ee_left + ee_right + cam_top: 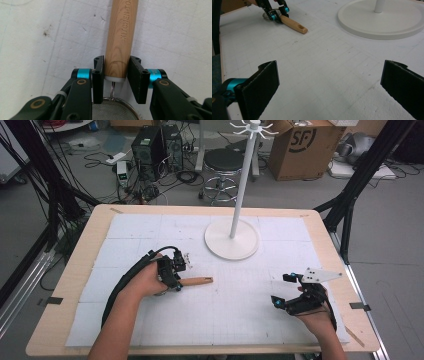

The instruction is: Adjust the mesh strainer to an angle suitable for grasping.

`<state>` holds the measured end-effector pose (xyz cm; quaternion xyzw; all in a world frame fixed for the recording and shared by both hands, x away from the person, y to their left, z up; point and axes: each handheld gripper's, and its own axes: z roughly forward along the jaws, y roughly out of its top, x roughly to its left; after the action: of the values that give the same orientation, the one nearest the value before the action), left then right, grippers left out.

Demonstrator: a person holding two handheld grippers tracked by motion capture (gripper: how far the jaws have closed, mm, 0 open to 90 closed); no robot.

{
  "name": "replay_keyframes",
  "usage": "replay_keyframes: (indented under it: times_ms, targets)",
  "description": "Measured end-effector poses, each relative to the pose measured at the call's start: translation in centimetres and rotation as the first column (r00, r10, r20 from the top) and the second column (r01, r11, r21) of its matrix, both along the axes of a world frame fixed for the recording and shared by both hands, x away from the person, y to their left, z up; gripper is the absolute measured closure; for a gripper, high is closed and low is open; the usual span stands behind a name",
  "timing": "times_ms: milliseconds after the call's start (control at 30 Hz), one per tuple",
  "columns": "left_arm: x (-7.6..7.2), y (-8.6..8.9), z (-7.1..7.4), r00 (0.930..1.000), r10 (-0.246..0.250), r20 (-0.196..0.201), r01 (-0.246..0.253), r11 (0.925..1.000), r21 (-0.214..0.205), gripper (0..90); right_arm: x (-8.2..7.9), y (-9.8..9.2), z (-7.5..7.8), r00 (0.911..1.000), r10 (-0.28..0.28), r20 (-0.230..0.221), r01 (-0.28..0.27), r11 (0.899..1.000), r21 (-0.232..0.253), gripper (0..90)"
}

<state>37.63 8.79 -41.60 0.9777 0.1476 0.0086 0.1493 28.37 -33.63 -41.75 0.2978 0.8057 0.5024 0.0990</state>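
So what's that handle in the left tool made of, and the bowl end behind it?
Handle: looks like light wood, smooth and matt; grain lines show, with lettering pressed into it. A whitish collar caps its end, material unclear. Bowl: seems fine metal mesh inside a shiny wire rim, joined to the handle by thin wire. The left tool is shut on the handle near that collar.

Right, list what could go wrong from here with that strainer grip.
1. The left gripper clamps the wooden handle at its very end by the mesh bowl, so the long free handle might swing or twist when lifted.
2. The round handle could roll between the flat pads.
3. The white stand sits close behind; a careless lift may knock its pole. The right gripper rests open, far off, giving no support.
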Motion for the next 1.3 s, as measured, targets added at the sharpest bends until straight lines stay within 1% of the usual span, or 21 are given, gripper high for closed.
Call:
replay_keyframes:
  times_ms: [67,100,133,167,233,267,333,400,433,500,533,600,667,900,1000,1067,1167,1200,1233,1267,1300]
  targets:
    - [0.0,0.0,0.0,1.0000,-0.001,-0.001,0.001,1.0000,-0.009,66.3,0.0,0.0,0.0,1.0000,0.002,0.002,-0.002,1.000,0.000,0.7]
    - [0.0,0.0,0.1,0.9999,-0.002,0.014,0.002,0.9999,-0.011,57.8,0.0,0.0,0.0,1.0000,-0.001,-0.002,0.001,1.000,0.003,0.7]
    - [0.0,0.0,0.1,0.9996,0.006,0.028,-0.005,0.9999,-0.012,57.8,0.0,0.0,0.0,1.0000,-0.001,-0.002,0.001,1.000,0.003,0.7]
    - [0.0,0.0,0.2,0.9994,0.012,0.032,-0.011,0.9998,-0.015,55.4,0.0,-0.1,0.0,1.0000,0.000,0.001,0.000,1.000,0.003,0.7]
    - [0.1,0.1,0.2,0.9995,0.006,0.031,-0.005,0.9998,-0.021,55.5,0.0,-0.1,0.0,1.0000,-0.001,0.004,0.001,1.000,0.004,0.7]
    - [0.1,0.1,0.2,0.9995,0.006,0.030,-0.006,0.9998,-0.017,55.5,0.0,-0.1,0.0,1.0000,-0.001,0.005,0.001,1.000,0.004,0.7]
    - [0.4,0.0,-0.2,0.9998,0.013,0.013,-0.013,0.9997,-0.018,55.9,0.0,0.0,0.0,1.0000,0.001,-0.003,-0.001,1.000,0.004,0.7]
    - [0.5,0.0,-0.3,0.9999,0.012,0.008,-0.012,0.9998,-0.015,55.8,0.0,0.1,0.0,1.0000,0.002,-0.002,-0.002,1.000,0.001,0.7]
    - [0.6,-0.1,-0.2,0.9999,0.013,0.008,-0.013,0.9999,-0.011,56.3,0.1,0.1,-0.1,1.0000,0.003,-0.003,-0.003,1.000,-0.003,0.7]
    - [0.6,-0.3,-0.2,0.9993,0.036,0.012,-0.036,0.9993,-0.007,59.5,0.1,0.3,-0.2,0.9999,0.008,-0.006,-0.008,1.000,-0.008,0.7]
    - [0.6,-0.4,-0.2,0.9990,0.041,0.015,-0.041,0.9992,-0.005,60.6,0.1,0.4,-0.2,0.9999,0.010,-0.003,-0.010,1.000,-0.018,0.7]
    - [0.5,-0.4,-0.2,0.9988,0.046,0.016,-0.046,0.9989,-0.007,62.1,0.1,0.4,-0.2,1.0000,0.009,-0.003,-0.009,1.000,-0.020,0.7]
    - [0.5,-0.4,-0.2,0.9991,0.038,0.020,-0.038,0.9993,-0.001,67.5,0.1,0.4,-0.2,1.0000,0.009,-0.003,-0.009,1.000,-0.020,0.7]
    - [0.5,-0.6,-0.1,0.9983,0.056,0.016,-0.056,0.9984,0.004,68.2,0.1,0.4,-0.3,0.9999,0.009,-0.005,-0.009,1.000,-0.021,0.7]
    - [0.3,-0.6,-0.1,0.9972,0.070,0.026,-0.070,0.9975,0.008,68.8,0.0,0.3,-0.2,1.0000,0.009,-0.003,-0.009,1.000,-0.018,0.7]
    - [0.2,-0.6,-0.1,0.9973,0.069,0.027,-0.069,0.9976,0.008,68.9,0.0,0.3,-0.2,1.0000,0.007,-0.002,-0.007,1.000,-0.014,0.7]
    - [-0.1,-0.4,0.1,0.9966,0.078,0.027,-0.078,0.9969,-0.014,68.9,0.0,0.3,-0.2,1.0000,0.006,-0.004,-0.006,1.000,-0.016,0.7]
    - [-0.2,-0.3,0.3,0.9956,0.088,0.032,-0.087,0.9958,-0.027,68.9,0.0,0.3,-0.2,1.0000,0.008,0.001,-0.008,1.000,-0.017,0.7]
    - [-0.3,-0.1,0.7,0.9945,0.091,0.052,-0.088,0.9946,-0.055,68.9,0.0,0.3,-0.2,1.0000,0.007,0.001,-0.007,1.000,-0.018,0.7]
    - [-0.3,-0.1,0.7,0.9945,0.091,0.052,-0.088,0.9946,-0.055,68.9,0.0,0.3,-0.2,1.0000,0.007,-0.002,-0.007,1.000,-0.018,0.7]
    - [-0.5,0.1,1.0,0.9922,0.107,0.063,-0.102,0.9916,-0.079,68.9,0.0,0.4,-0.2,1.0000,0.006,-0.006,-0.006,1.000,-0.019,0.7]
